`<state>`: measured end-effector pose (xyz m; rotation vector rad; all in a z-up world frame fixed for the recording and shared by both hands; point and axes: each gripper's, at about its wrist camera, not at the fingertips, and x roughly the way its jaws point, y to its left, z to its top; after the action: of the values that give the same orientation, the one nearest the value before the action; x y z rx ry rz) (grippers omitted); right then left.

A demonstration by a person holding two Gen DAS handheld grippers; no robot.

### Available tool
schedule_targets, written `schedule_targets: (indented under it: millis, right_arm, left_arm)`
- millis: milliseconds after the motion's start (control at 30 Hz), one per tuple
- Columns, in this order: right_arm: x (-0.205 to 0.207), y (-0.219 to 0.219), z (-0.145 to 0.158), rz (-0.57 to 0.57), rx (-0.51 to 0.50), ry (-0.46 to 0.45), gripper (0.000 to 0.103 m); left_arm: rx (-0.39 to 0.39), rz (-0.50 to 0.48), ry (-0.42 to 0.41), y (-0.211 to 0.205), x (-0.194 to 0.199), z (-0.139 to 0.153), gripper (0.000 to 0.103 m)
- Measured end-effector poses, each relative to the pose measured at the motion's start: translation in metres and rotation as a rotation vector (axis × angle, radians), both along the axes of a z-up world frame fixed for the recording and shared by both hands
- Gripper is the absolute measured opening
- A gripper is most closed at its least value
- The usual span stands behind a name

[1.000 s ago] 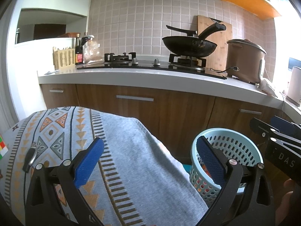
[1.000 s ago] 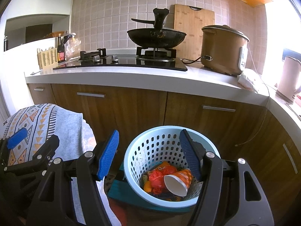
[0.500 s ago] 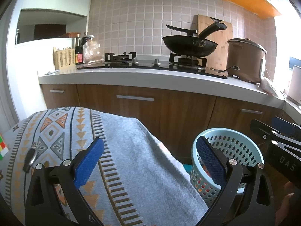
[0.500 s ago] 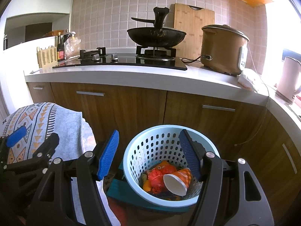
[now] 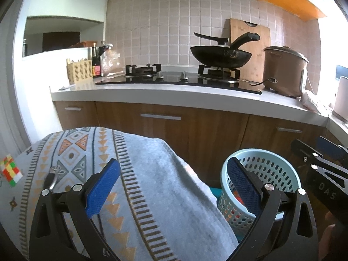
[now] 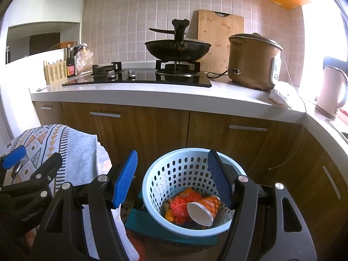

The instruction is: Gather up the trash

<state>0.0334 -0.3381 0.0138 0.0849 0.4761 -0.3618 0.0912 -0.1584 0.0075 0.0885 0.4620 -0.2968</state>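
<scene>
Hovering over light-blue basket (image 6: 167,224), right gripper (image 6: 171,178) spread wide, empty; left gripper (image 5: 174,187) likewise released above patterned cloth (image 5: 152,174); paper cup (image 6: 202,209), orange wrappers (image 6: 181,204) inside basket, below counter edge (image 6: 152,102).

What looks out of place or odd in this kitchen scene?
A Rubik's cube and a key lie on the patterned cloth; neither looks like trash. The paper cup lies tipped in the basket.

White letters "DAS" stand on the black body of the right gripper (image 5: 326,169), at about four o'clock in the left wrist view. The orange paper cup (image 6: 204,208) in the basket (image 6: 156,187) carries print too small to read.
</scene>
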Motion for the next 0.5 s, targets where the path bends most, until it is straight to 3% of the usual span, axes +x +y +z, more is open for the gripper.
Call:
schedule_targets:
  millis: [500]
  right_arm:
    - [-0.02,0.014,0.002,0.03,0.008,-0.01,0.063]
  left_arm:
    - [0.022,0.02,-0.019,0.012,-0.034,0.01,0.096]
